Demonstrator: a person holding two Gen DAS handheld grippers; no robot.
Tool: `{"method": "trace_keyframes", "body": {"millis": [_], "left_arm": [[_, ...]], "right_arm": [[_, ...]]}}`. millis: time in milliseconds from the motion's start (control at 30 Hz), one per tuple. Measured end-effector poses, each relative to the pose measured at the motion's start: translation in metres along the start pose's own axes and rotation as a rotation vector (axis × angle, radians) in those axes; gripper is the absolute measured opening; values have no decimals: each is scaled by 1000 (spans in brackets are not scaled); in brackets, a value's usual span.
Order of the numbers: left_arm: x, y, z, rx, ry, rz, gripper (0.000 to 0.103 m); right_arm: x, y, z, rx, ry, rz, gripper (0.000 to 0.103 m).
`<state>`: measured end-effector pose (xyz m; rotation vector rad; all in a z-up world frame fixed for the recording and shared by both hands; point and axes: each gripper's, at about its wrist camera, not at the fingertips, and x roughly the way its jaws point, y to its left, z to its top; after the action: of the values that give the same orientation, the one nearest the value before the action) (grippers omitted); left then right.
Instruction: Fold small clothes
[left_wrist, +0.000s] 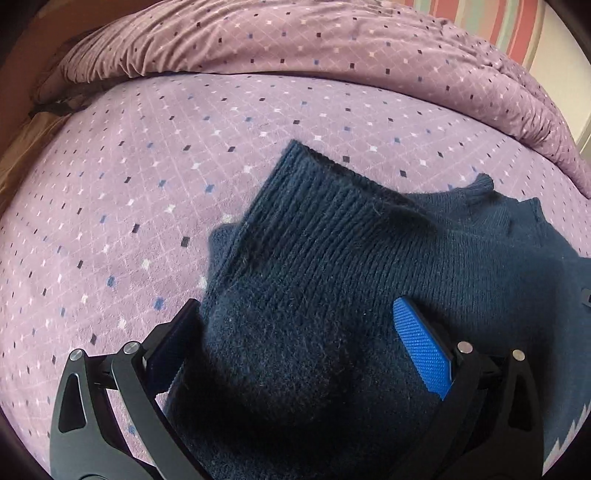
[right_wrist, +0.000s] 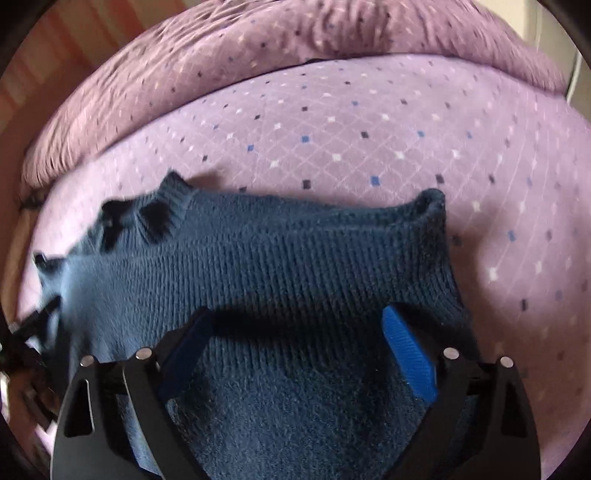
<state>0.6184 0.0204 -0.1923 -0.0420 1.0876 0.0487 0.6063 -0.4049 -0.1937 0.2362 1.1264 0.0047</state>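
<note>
Jaws on both tools stand spread wide, and navy knit fills the space between each pair. On the left gripper (left_wrist: 295, 339) the blue pads (left_wrist: 421, 347) sit at either flank of a thick fold of the sweater (left_wrist: 332, 258), with no visible pinch; the fabric bulges up between them rather than being squeezed flat. On the right gripper (right_wrist: 299, 343) the same holds: pads apart, knit lying loose in the gap.

One sweater is the landmark, and it is the only garment in view. Two grippers work it, one at each side of its body. From the left jaws the ribbed cuff (left_wrist: 306, 155) of a sleeve runs away and slightly leftward, so that sleeve's long axis points forward from the tool. From the right jaws the sweater spreads crosswise, its long axis running left to right in front of the pads, with a ribbed collar or cuff (right_wrist: 173, 206) toward the far left and a rolled opening (right_wrist: 432, 203) toward the far right.

My judgement is that the left hand is nearer the sleeve, so any sleeve tuck falls to it, while the right hand faces the body's top edge.

Beyond the sweater lies one lilac bedspread (left_wrist: 129, 221) with small diamond marks, and past that one rumpled duvet (left_wrist: 332, 40) of matching print.
</note>
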Motion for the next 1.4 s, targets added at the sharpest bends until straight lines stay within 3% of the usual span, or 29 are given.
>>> {"method": "trace_keyframes", "body": {"millis": [133, 200, 267, 333, 433, 567, 600, 700, 800, 900, 1067, 1167, 1300, 1367, 1400], "left_arm": [[-27, -6, -7, 40, -56, 42, 100], [-54, -10, -20, 69, -122, 43, 100], [-80, -18, -42, 84, -174, 27, 100], [-99, -27, -66, 108, -215, 2, 100], [-113, -41, -113, 170, -239, 25, 100], [-82, -35, -147, 178, -138, 75, 100], [-80, -35, -150, 195, -148, 85, 100], [-90, -36, -148, 185, -149, 75, 100], [-112, -44, -149, 122, -182, -22, 100], [-126, -83, -154, 146, -229, -80, 100], [-121, -142, -156, 149, -241, -114, 100], [-115, -169, -154, 183, -277, -72, 100], [-107, -177, -133, 102, -296, -80, 100], [-91, -188, -125, 137, -265, 9, 100], [-75, -193, -123, 176, -210, 54, 100]], "right_arm": [[-48, 10, -22, -69, -122, -32, 93], [-74, 11, -45, -123, -171, -87, 93], [-90, 12, -67, -148, -198, -83, 93], [-99, 15, -96, -185, -199, -87, 93], [-100, 17, -133, -224, -200, -139, 93], [-68, 1, -155, -215, -96, -130, 96], [-64, -3, -155, -205, -85, -118, 96], [-82, -10, -146, -140, -126, -67, 96], [-107, -26, -150, -64, -199, -40, 97], [-113, -51, -164, 31, -196, -50, 98], [-109, -70, -191, 90, -167, -2, 98], [-109, -75, -202, 110, -171, 6, 98], [-102, -82, -213, 129, -161, 21, 98], [-98, -84, -213, 134, -155, 22, 98], [-97, -86, -215, 134, -158, 26, 98]]}}
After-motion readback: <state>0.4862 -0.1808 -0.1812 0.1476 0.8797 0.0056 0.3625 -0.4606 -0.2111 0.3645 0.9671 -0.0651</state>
